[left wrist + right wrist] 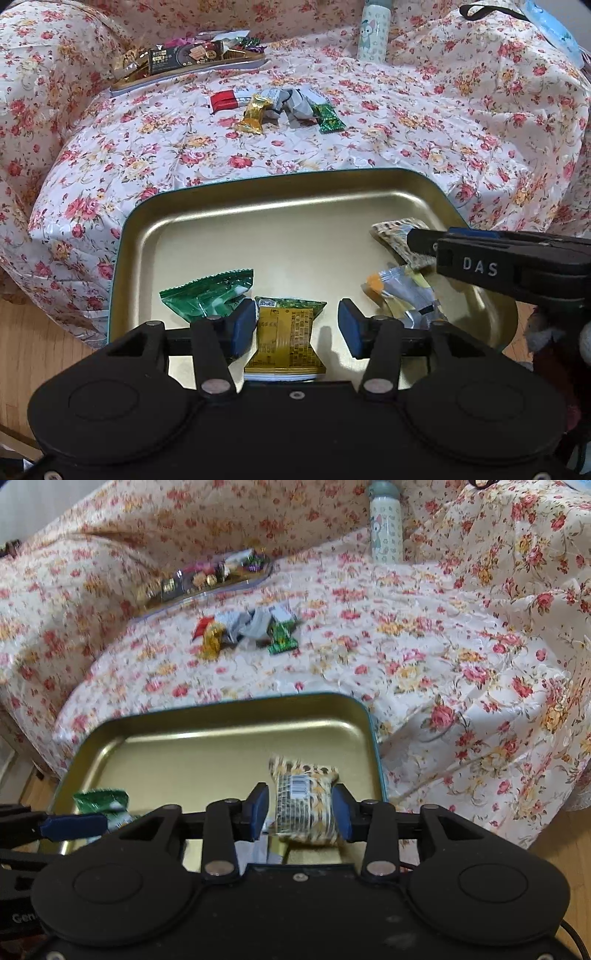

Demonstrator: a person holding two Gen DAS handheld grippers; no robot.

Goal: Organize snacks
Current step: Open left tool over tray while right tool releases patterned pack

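A gold tin tray [258, 206] lies on the floral cloth close in front of me. In the left wrist view my left gripper [297, 326] is open over the tray's near edge. A yellow and green snack packet [286, 339] lies between its pads; the right pad stands clear of it. A green packet [210, 295] lies beside it to the left. My right gripper [300, 810] is open around a brown patterned packet [306, 805], with a small gap at the left pad. That packet [395, 229] sits at the tray's right side, above silver and orange packets [402, 295].
Several loose snacks [280, 107] lie in a heap on the cloth beyond the tray. A second tray full of snacks [184, 62] sits at the far left, and a pale bottle [373, 29] stands at the back. Wooden floor [37, 350] shows at lower left.
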